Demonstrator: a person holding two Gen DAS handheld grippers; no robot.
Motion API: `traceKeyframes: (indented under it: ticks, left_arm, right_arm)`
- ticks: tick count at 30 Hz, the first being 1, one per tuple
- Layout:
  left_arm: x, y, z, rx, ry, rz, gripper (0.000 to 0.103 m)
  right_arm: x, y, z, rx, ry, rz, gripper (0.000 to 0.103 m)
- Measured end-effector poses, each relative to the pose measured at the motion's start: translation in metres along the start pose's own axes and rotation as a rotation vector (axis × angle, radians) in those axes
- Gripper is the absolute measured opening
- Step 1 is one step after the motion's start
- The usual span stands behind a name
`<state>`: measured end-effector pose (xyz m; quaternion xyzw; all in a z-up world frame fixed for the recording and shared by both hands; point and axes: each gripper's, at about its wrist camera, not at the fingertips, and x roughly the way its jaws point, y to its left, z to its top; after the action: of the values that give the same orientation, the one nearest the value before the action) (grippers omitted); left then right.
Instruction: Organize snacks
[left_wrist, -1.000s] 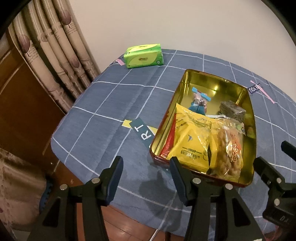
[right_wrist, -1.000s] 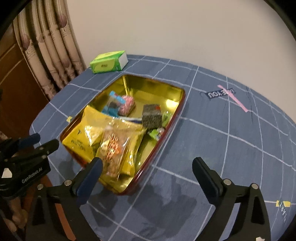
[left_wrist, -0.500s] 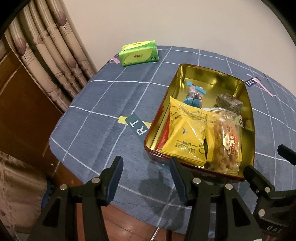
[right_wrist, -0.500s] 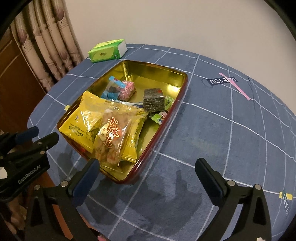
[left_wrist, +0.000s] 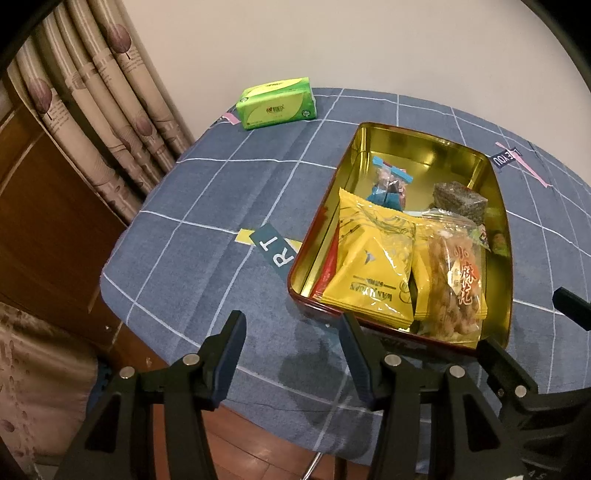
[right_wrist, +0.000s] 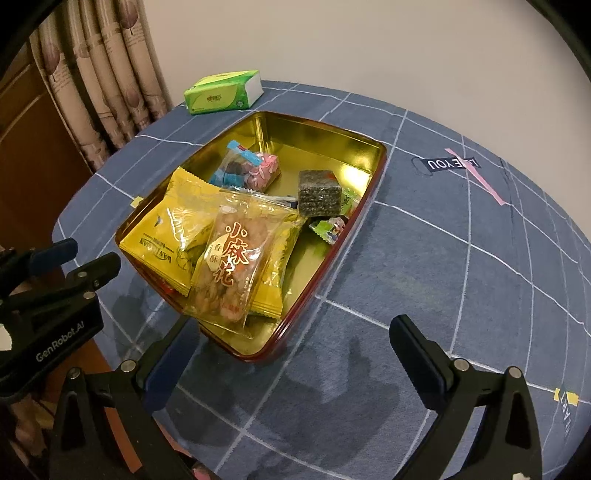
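Note:
A gold tin (left_wrist: 424, 142) (right_wrist: 321, 127) with a red outer wall sits on the blue checked tablecloth. It holds a yellow snack pack (left_wrist: 373, 258) (right_wrist: 173, 229), a clear bag of fried twists (left_wrist: 456, 280) (right_wrist: 232, 266), a dark seaweed block (left_wrist: 458, 201) (right_wrist: 319, 192), a blue and pink candy bag (left_wrist: 388, 182) (right_wrist: 247, 170) and small green candies (right_wrist: 328, 227). My left gripper (left_wrist: 291, 350) is open and empty, in front of the tin's near left corner. My right gripper (right_wrist: 291, 358) is open and empty, at the tin's near right corner.
A green tissue pack (left_wrist: 277, 103) (right_wrist: 221, 92) lies at the table's far left. Curtains (left_wrist: 96, 103) and a wooden cabinet (left_wrist: 40, 221) stand left of the table. The table edge (left_wrist: 122, 306) drops off near my left gripper. Printed labels (left_wrist: 275, 247) (right_wrist: 450, 164) mark the cloth.
Both grippers have pulled back and risen a little, so the tin sits farther from them. The snacks have not moved. Both grippers stay open.

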<state>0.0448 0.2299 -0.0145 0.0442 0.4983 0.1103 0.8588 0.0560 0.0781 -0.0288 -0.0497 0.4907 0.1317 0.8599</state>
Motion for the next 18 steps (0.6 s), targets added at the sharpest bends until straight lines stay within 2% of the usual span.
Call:
traceKeyframes:
  ticks: [11, 18]
  left_arm:
    - [0.0006, -0.0006, -0.0009, 0.005, 0.003, 0.0, 0.053]
    - [-0.0015, -0.0004, -0.0013, 0.004, -0.01, -0.026, 0.053]
  right_arm:
    - [0.0027, -0.0009, -0.0015, 0.001, 0.008, -0.001, 0.102]
    - [0.0027, -0.0009, -0.0017, -0.001, 0.005, -0.002, 0.102]
